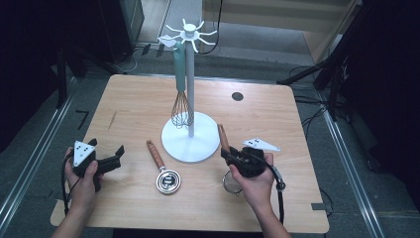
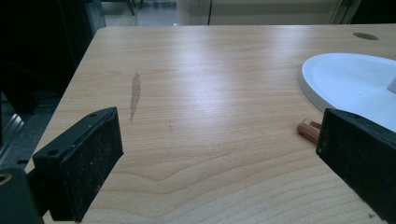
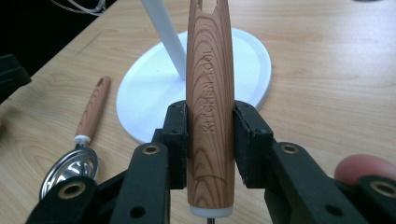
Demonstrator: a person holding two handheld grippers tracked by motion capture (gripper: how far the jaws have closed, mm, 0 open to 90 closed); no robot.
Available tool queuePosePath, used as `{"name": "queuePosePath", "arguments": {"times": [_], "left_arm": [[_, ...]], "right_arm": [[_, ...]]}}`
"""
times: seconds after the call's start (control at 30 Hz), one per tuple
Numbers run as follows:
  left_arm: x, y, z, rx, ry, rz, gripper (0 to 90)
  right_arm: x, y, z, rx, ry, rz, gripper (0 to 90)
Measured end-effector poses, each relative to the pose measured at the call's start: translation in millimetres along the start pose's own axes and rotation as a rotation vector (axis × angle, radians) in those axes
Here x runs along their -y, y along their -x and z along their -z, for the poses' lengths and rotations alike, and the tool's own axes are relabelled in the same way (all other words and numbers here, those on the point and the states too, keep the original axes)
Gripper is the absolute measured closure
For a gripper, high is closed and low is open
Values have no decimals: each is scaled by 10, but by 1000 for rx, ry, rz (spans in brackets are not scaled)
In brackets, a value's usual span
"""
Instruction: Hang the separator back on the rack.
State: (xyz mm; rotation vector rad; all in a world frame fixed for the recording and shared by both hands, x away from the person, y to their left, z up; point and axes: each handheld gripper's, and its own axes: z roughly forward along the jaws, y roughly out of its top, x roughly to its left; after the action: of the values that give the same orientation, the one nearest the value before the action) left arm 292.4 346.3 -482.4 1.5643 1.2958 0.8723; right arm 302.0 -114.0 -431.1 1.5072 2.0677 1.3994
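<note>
The right tool [image 1: 231, 154] is clamped on a wooden handle [image 3: 210, 102], jaws pressed flat against both its sides. That handle belongs to a small strainer [image 1: 232, 181] whose mesh bowl sits low by the person's right hand, near the front right of the surface [image 1: 138, 94], with the handle tip pointing up toward the white base of the stand [image 1: 190, 144]. Whether the bowl is touching the wood or just off it is hard to tell from above.

Over on the other side, the left tool [image 1: 113, 157] hangs wide open above bare wood, gripping nothing. Between the two lies a scoop [image 1: 167, 179] with a matching wooden handle, flat on the surface just beside the base, untouched.

Up on the stand, a whisk [image 1: 181, 106] with a teal handle already dangles from one of the white hooks at the top.

So, judging the job as hanging utensils: one is up, one is gripped and not yet lifted to a hook, and one waits. The strainer's slotted end must find a free hook next.
</note>
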Motion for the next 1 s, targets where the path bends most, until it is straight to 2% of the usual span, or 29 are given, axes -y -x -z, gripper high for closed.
{"name": "queuePosePath", "arguments": {"times": [0.43, 1.0], "left_arm": [[0, -1, 0, -1, 0, -1, 10], [1, 2, 1, -4, 1, -1, 10]], "right_arm": [[-88, -121, 121, -31, 105, 49, 697], [-288, -253, 267, -47, 192, 87, 697]]}}
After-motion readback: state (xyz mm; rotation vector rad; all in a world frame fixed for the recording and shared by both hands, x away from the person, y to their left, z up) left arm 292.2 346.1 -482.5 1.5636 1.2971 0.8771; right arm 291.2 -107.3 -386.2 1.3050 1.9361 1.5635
